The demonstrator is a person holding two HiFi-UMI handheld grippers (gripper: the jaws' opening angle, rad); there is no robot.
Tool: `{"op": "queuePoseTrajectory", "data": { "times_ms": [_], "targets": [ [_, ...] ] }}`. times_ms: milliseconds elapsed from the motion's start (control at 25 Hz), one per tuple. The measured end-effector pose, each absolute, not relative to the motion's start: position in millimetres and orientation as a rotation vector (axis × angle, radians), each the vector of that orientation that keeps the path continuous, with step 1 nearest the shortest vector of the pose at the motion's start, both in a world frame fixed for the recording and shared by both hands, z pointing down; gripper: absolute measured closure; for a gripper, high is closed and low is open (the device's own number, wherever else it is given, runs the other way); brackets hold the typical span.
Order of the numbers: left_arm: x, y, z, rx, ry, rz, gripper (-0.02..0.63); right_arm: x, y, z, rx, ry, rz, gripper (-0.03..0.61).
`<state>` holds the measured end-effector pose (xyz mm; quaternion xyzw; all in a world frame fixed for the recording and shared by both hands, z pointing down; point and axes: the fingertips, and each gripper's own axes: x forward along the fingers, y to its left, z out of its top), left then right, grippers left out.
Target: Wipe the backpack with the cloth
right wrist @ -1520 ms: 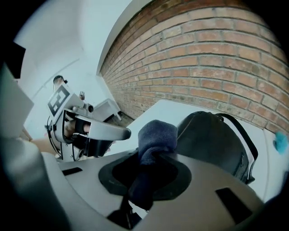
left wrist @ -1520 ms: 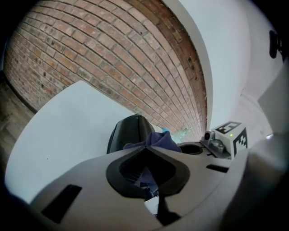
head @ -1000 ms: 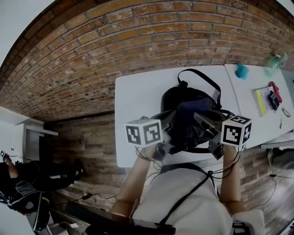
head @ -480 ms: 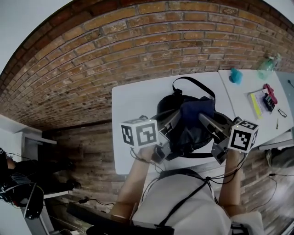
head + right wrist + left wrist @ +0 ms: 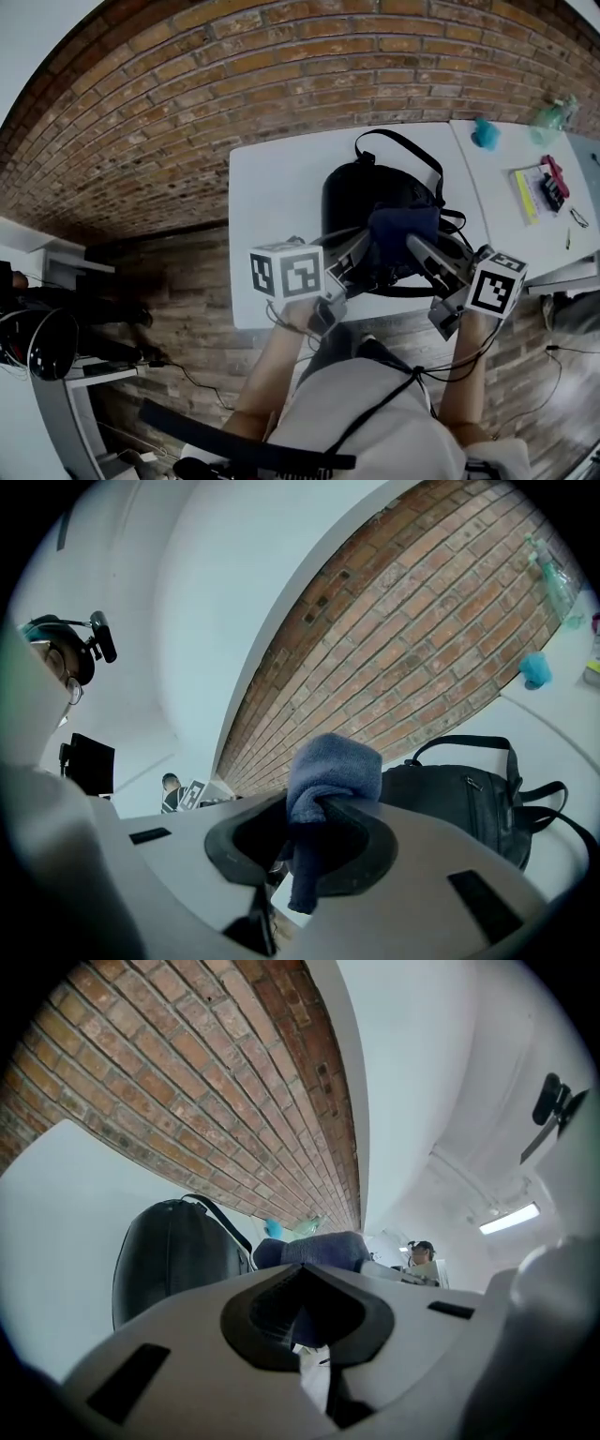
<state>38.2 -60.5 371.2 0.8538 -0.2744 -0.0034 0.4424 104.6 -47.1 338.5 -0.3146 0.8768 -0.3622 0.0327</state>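
Observation:
A black backpack (image 5: 361, 202) lies flat on the white table (image 5: 272, 202), its carry handle at the far end. A dark blue cloth (image 5: 403, 228) rests on the pack's near right part. My right gripper (image 5: 417, 244) is shut on the cloth (image 5: 330, 761); a fold bulges above the jaws and a tail hangs below, with the backpack (image 5: 459, 794) just beyond. My left gripper (image 5: 359, 247) is at the pack's near left edge, jaws together with nothing seen between them. In the left gripper view the backpack (image 5: 169, 1260) is ahead to the left and the cloth (image 5: 314, 1248) is straight ahead.
A second white table (image 5: 511, 155) adjoins on the right, carrying a teal object (image 5: 485, 136), a clear bottle (image 5: 553, 112) and yellow and red items (image 5: 539, 190). Brick-patterned surfaces surround the tables. Dark equipment (image 5: 52, 342) sits at the far left. A person (image 5: 422, 1255) stands in the distance.
The right gripper and cloth have shifted slightly right and toward the near end of the backpack. The left gripper has stayed at the pack's near left edge.

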Motion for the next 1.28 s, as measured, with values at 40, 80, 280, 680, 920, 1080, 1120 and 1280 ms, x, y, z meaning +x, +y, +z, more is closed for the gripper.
{"op": "queuePoseTrajectory", "data": {
  "times_ms": [40, 80, 280, 680, 920, 1080, 1120, 1280],
  "targets": [
    [39, -53, 373, 2.112, -0.692, -0.013, 0.609, 105, -40, 340, -0.953, 2.706, -1.119, 0.505],
    [41, -46, 373, 2.105, -0.702, -0.02, 0.609, 107, -33, 342, -0.939, 2.716, -1.121, 0.505],
    [62, 3, 378, 2.069, -0.744, -0.066, 0.609, 127, 10, 347, -0.872, 2.766, -1.141, 0.504],
    [74, 69, 371, 2.037, -0.802, -0.128, 0.609, 138, 71, 345, -0.747, 2.772, -1.191, 0.505],
    [62, 78, 366, 2.046, -0.799, -0.119, 0.609, 120, 81, 340, -0.715, 2.775, -1.175, 0.505],
    [56, 78, 368, 2.046, -0.787, -0.113, 0.609, 111, 80, 343, -0.73, 2.79, -1.176, 0.505],
    [54, 78, 369, 2.045, -0.785, -0.112, 0.609, 109, 79, 344, -0.736, 2.791, -1.177, 0.505],
    [53, 78, 371, 2.046, -0.792, -0.104, 0.609, 105, 77, 347, -0.781, 2.807, -1.167, 0.505]
  ]
}}
